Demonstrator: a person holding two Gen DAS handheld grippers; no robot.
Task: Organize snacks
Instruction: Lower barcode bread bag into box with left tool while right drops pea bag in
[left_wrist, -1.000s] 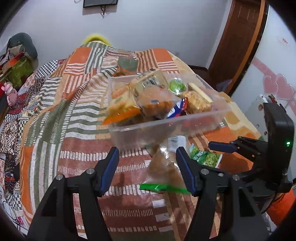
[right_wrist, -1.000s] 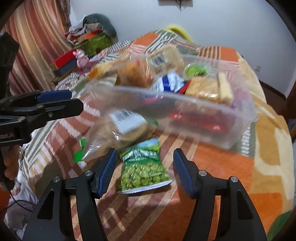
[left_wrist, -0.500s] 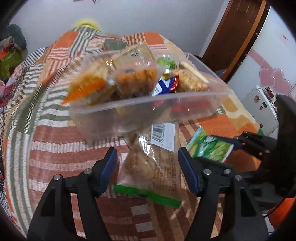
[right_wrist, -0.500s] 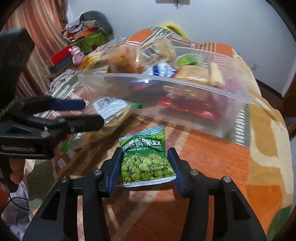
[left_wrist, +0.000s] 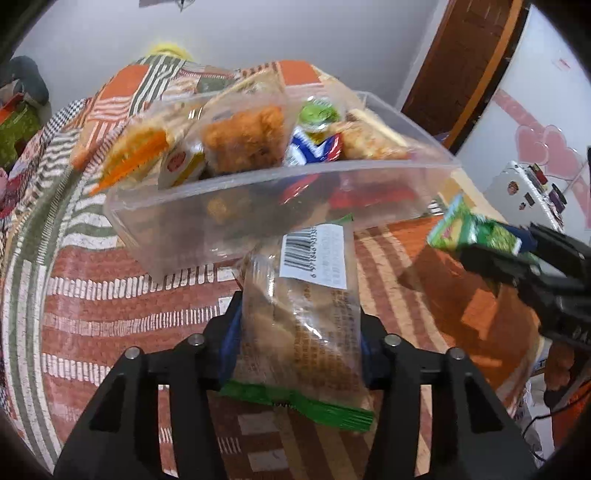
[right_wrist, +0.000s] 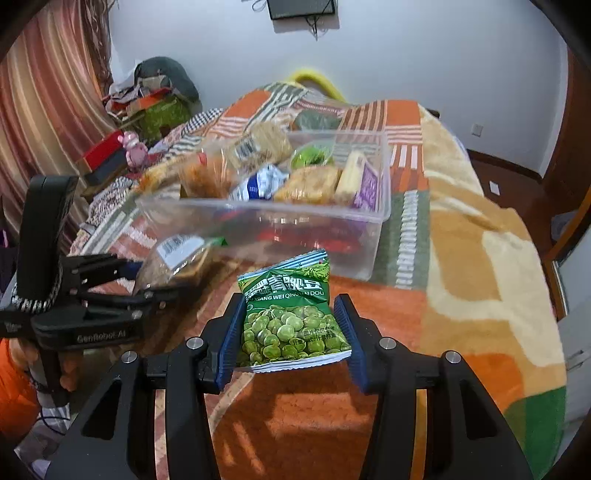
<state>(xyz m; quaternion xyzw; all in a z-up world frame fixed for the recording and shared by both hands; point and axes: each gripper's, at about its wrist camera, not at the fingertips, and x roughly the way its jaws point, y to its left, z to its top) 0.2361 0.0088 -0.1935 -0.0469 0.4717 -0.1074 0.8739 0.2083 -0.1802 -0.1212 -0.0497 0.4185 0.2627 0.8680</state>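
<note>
I have a snack in each hand. My right gripper (right_wrist: 290, 332) is closed on the green pea packet (right_wrist: 290, 317), raised off the bed; my left gripper (left_wrist: 299, 332) pinches the clear pastry bag (left_wrist: 303, 314) by its sides, barcode label up. Both hang just before the clear plastic bin (right_wrist: 369, 218), already heaped with snacks. I judge this the carry step: next each packet must clear the near wall and be let go inside, where little room is left. The bin sits on a striped patchwork bedspread (right_wrist: 480, 266); beyond it, white wall, curtain at my left, wooden door (left_wrist: 469, 55).
</note>
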